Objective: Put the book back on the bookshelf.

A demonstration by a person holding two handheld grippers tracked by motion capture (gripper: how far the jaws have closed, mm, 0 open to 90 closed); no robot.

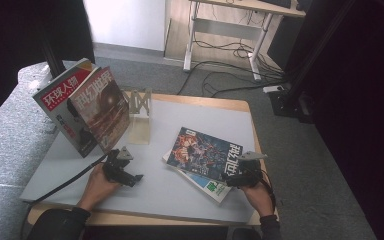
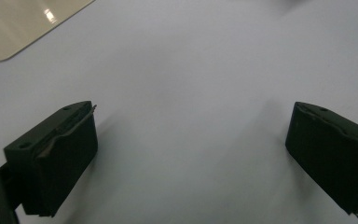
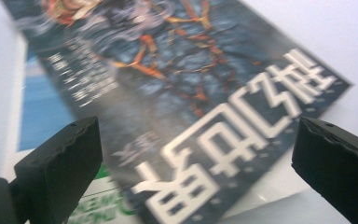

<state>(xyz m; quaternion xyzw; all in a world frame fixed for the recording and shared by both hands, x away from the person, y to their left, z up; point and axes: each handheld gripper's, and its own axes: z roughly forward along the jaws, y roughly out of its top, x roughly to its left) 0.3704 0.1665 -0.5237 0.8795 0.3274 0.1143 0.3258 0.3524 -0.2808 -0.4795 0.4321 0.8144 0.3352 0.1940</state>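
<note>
High view: my right gripper (image 1: pixel 240 176) sits at the near edge of the dark magazine (image 1: pixel 205 152), stacked on a white one (image 1: pixel 215 189); my left gripper (image 1: pixel 125 175) rests on bare bench (image 1: pixel 170 192); upright magazines (image 1: pixel 87 107) lean by a stand (image 1: pixel 139 117).
Left gripper view: jaws wide apart over grey bench (image 2: pixel 191 93), stand base (image 2: pixel 18 23) at the corner.
Right gripper view: jaws spread, straddling the dark magazine (image 3: pixel 177 102), nothing between me and it.

Top magazine (image 1: pixel 204 150) at about 5 o'clock on the table is showing a dark blue-black cover with orange-red streaks and big white characters, and it's looking the same up close (image 3: pixel 182 93). The one under it (image 1: pixel 211 189) is peeking out white with a green patch. Over at 10 o'clock, the standing magazine (image 1: pixel 60 95) is wearing a red banner with white characters, and its neighbour (image 1: pixel 101 107) is glowing rusty orange-brown. Both grippers (image 1: pixel 125 172) (image 1: pixel 242 175) are looking black, and the tabletop (image 1: pixel 170 115) pale grey with a wood edge.
</note>
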